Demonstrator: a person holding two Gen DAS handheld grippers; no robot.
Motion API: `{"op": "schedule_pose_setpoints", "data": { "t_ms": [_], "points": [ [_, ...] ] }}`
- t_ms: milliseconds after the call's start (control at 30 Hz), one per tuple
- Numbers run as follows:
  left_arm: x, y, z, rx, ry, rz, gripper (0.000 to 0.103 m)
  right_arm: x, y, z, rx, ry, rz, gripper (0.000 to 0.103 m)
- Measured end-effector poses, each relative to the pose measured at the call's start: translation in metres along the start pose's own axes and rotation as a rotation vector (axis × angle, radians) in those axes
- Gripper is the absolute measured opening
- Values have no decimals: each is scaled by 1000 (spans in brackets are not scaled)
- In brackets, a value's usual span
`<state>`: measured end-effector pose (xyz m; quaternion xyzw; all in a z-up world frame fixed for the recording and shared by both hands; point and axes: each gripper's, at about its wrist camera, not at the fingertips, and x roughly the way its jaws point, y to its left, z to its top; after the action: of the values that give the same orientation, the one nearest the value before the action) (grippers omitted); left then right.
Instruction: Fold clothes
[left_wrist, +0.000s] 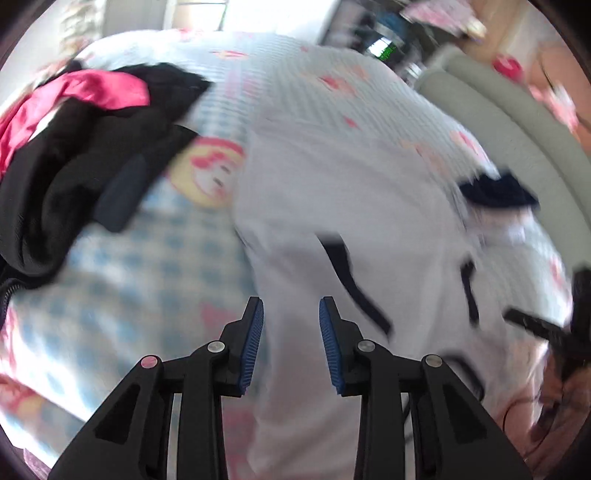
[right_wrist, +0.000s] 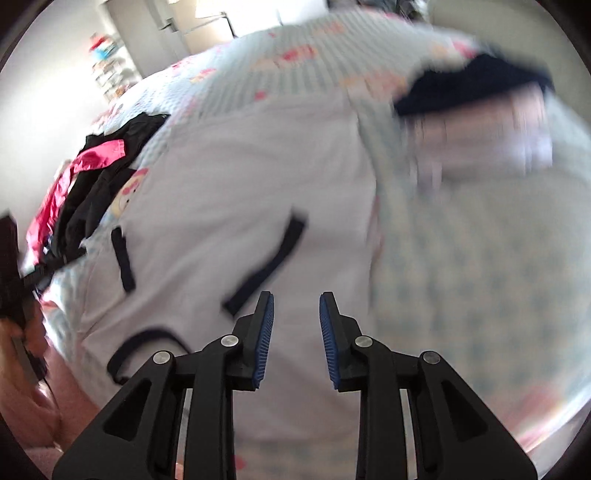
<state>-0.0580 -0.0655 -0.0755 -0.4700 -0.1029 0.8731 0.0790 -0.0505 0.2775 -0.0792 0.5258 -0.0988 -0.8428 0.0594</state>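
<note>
A white garment with dark trim strips lies spread on the bed, and it shows in the right wrist view too. My left gripper hovers over its near left part. The blue pads stand apart with nothing pinched between them. My right gripper hangs over the garment's near right part, also open and empty. Both views are blurred by motion. A folded white piece with a navy item on top sits to the right on the bed, and appears again in the right wrist view.
A heap of black and pink clothes lies at the left of the bed. The blue-checked cartoon sheet covers the bed. A grey padded edge runs along the right. A hand holding the other gripper shows at the right rim.
</note>
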Motion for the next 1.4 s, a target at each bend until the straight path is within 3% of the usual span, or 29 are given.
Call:
{"op": "schedule_pose_setpoints", "data": {
  "t_ms": [100,200,267,333,433,533,633,733,900,1000,1033,1133,1233,1400],
  "points": [
    [-2,-18,-21,91,10,68,32,15,-4,-24,56,28,3,25],
    [6,-9,-40,22,78,153,32,26,1,-40,41,58,-43,25],
    [-15,-7,-49,-23,-28,141,32,18,5,-45,37,37,-42,25],
    [-30,-15,-54,-24,-91,69,32,8,15,-47,6,3,0,25],
    [-18,-34,-57,23,-38,29,32,12,38,-47,-78,11,61,29],
    [0,-54,-69,81,43,39,32,30,47,-48,-90,62,22,29],
    [11,-55,-82,58,175,46,32,40,48,-58,-93,98,-22,29],
    [3,-49,-93,82,221,31,34,37,44,-75,-103,126,-23,29],
    [-21,-30,-86,-18,129,-101,34,17,40,-79,-86,96,58,29],
    [-19,-31,-73,-3,77,-84,35,8,39,-69,-71,40,79,29],
    [-14,-32,-73,4,95,-74,35,13,38,-67,-63,49,71,29],
    [19,-34,-74,-17,267,-34,33,30,30,-68,-33,111,41,29],
    [8,-37,-76,33,252,-44,35,21,22,-75,-1,103,81,29],
    [-2,-32,-67,-14,197,-112,35,-11,-12,-77,110,21,78,29]
  ]
}}
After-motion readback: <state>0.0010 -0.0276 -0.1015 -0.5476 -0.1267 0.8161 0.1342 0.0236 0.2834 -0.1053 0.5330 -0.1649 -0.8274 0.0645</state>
